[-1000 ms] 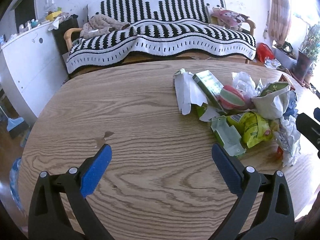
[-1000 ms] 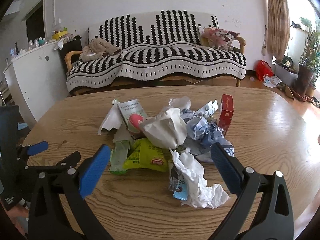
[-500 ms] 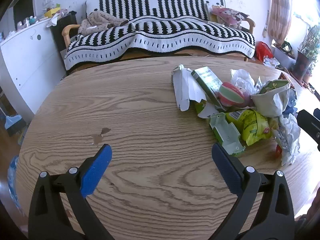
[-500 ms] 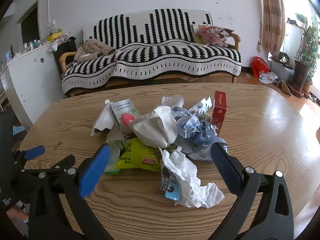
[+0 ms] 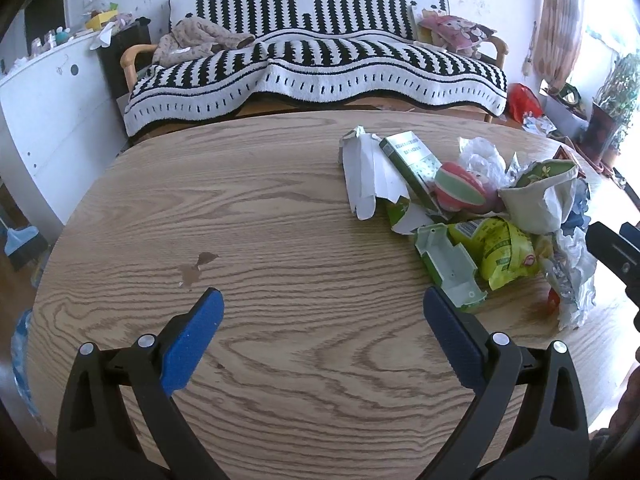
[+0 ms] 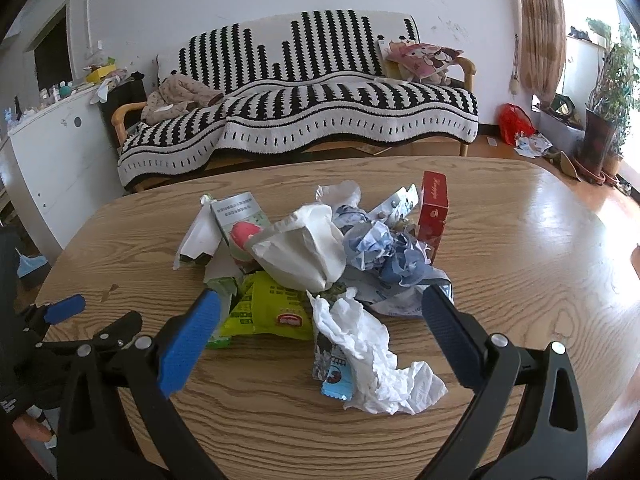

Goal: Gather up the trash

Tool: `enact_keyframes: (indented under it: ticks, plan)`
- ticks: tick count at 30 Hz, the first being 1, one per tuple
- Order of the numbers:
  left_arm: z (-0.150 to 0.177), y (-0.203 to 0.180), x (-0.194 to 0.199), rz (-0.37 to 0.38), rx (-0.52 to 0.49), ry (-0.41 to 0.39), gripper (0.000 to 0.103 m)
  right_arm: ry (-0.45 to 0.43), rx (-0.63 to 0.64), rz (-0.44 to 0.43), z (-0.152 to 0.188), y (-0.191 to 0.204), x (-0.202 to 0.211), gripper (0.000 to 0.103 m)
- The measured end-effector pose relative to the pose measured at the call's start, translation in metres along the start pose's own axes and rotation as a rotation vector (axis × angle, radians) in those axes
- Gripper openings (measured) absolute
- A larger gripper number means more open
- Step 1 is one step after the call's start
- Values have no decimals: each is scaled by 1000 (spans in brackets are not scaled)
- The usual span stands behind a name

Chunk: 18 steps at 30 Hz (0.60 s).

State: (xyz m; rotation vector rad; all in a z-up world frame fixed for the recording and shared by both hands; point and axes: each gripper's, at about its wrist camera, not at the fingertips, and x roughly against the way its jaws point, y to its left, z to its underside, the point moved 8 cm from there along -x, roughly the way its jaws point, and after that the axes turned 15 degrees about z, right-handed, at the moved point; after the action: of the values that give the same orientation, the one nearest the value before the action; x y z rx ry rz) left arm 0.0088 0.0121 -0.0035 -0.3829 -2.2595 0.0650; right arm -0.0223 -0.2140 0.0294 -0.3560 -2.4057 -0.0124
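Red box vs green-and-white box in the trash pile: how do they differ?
The red box stands upright at the pile's right edge; the green-and-white box lies tilted on the left. The red box stands clear of the pile; a pink-and-green wrapper overlaps the green-and-white box. Both are slim cartons on the wooden table.

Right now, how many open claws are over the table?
2. The left claw sits over bare wood left of the trash pile; the right claw faces the pile's near edge. Neither holds anything.

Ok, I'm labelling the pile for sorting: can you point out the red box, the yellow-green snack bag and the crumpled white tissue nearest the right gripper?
red box [image 6: 433, 209], right wrist view, on its front face.
yellow-green snack bag [image 6: 267, 312], right wrist view, on its printed middle.
crumpled white tissue [image 6: 374, 354], right wrist view, on its central folds.
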Motion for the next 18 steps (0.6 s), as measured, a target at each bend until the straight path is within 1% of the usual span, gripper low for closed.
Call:
enact_keyframes:
  ticks: [18]
  plan:
    - [5, 0, -8, 5, 7, 30, 97, 19, -27, 4, 2, -8, -6, 97]
